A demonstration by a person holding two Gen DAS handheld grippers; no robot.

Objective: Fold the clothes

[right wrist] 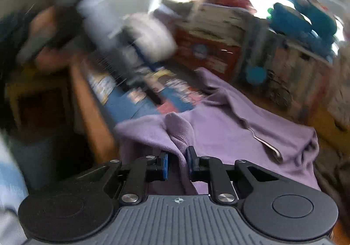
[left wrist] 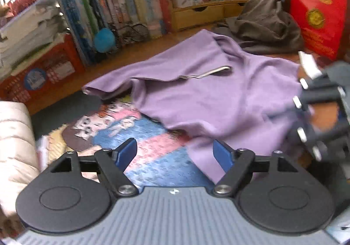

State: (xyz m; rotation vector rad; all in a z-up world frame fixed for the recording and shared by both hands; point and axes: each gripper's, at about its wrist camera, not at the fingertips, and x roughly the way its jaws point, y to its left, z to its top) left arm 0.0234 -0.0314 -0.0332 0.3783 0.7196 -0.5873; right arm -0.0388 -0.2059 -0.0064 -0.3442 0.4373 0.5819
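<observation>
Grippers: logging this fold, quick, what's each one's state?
Left gripper: open, holding nothing.
Right gripper: closed on a fold of the purple shirt.

Our left gripper (left wrist: 175,155) points downward with its blue pads well apart and nothing pressed between them. Our right gripper (right wrist: 177,165) has its jaws drawn close, a fold of the purple garment (right wrist: 229,126) between its pads. In the left wrist view, it shows blurred at three o'clock.
</observation>
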